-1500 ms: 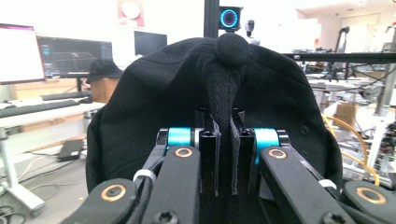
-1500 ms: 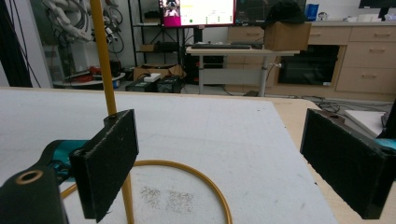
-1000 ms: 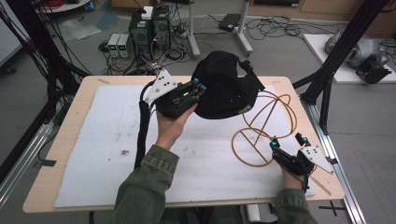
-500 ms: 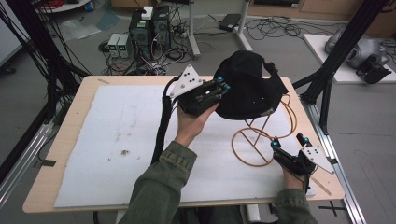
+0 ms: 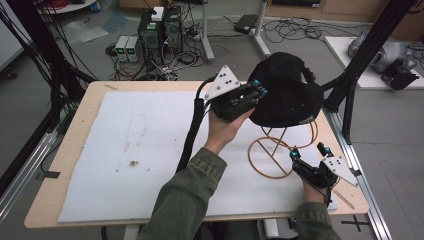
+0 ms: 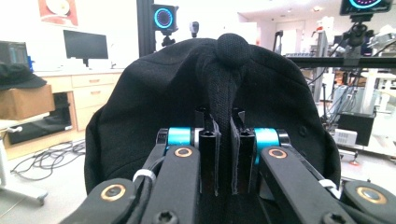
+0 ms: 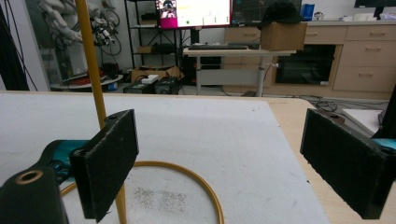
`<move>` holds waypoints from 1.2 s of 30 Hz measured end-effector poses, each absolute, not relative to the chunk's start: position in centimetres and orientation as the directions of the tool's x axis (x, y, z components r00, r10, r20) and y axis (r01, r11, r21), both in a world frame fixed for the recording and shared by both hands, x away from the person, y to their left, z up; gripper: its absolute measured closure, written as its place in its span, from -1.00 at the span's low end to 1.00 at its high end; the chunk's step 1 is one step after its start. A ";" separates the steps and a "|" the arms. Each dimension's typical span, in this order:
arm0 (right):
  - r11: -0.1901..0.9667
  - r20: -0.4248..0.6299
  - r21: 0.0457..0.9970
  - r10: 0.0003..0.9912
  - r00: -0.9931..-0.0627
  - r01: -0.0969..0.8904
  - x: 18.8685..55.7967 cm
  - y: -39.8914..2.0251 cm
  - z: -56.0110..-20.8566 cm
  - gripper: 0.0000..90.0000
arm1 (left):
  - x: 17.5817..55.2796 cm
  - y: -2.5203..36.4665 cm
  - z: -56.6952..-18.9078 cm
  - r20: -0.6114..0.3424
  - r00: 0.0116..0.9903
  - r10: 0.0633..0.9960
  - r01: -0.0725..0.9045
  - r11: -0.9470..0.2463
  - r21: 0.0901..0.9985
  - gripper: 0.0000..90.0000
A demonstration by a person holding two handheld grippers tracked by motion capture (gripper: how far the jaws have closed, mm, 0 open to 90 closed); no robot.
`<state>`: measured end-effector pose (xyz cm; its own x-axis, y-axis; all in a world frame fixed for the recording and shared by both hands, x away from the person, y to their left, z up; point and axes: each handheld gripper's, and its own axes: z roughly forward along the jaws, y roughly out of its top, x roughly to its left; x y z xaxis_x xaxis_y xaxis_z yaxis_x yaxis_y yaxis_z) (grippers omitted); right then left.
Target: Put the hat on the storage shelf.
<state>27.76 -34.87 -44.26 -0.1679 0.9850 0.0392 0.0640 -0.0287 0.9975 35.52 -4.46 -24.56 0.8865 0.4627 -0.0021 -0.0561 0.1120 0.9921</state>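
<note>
Left hand-held gripper (image 5: 257,89) clamped on black cap (image 5: 290,95) fold, cap seemingly over wire stand (image 5: 280,150); right hand-held gripper (image 5: 310,152) agape.

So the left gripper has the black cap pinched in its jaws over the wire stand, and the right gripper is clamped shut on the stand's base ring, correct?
Not quite. The right gripper has its jaws wide open beside the wire stand, gripping nothing, as the right gripper view shows. The left gripper does pinch the black cap over the stand.
</note>
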 end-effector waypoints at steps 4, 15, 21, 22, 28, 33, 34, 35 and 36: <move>-0.028 0.038 0.998 0.985 -0.168 0.062 27.8 -34.9 -44.3 -0.77 | 35.5 -5.7 -24.4 0.007 0.896 0.444 -0.061 0.107 0.992 0.88; -0.032 0.043 0.997 0.983 -0.176 0.064 27.7 -34.9 -44.3 -0.77 | 35.7 -7.4 -24.8 -0.007 0.914 0.406 -0.019 0.059 0.998 0.88; -0.025 0.036 0.998 0.983 -0.179 0.063 27.8 -34.9 -44.3 -0.76 | 35.9 -7.8 -25.0 -0.018 0.916 0.401 0.004 0.037 0.999 0.88; -0.026 0.037 0.998 0.983 -0.178 0.064 27.8 -34.8 -44.3 -0.77 | 35.9 -7.8 -25.1 -0.018 0.915 0.403 0.008 0.027 1.000 0.88; -0.023 0.035 0.998 0.982 -0.184 0.065 27.8 -34.6 -44.3 -0.77 | 36.2 -8.3 -25.4 -0.030 0.919 0.393 0.038 -0.013 0.999 0.88; -0.020 0.032 0.998 0.982 -0.184 0.066 27.8 -34.7 -44.3 -0.77 | 35.9 -9.2 -25.5 -0.018 0.922 0.386 0.042 -0.054 0.998 0.88; -0.020 0.031 0.998 0.982 -0.184 0.066 27.8 -34.7 -44.3 -0.76 | 35.9 -9.4 -25.5 -0.015 0.924 0.381 0.045 -0.071 0.996 0.88; -0.020 0.033 0.998 0.982 -0.185 0.067 27.8 -34.6 -44.3 -0.77 | 35.9 -9.6 -25.5 -0.011 0.926 0.377 0.045 -0.082 0.996 0.88; -0.021 0.033 0.997 0.982 -0.184 0.068 27.8 -34.6 -44.3 -0.77 | 35.8 -9.7 -25.5 -0.009 0.928 0.372 0.046 -0.091 0.995 0.88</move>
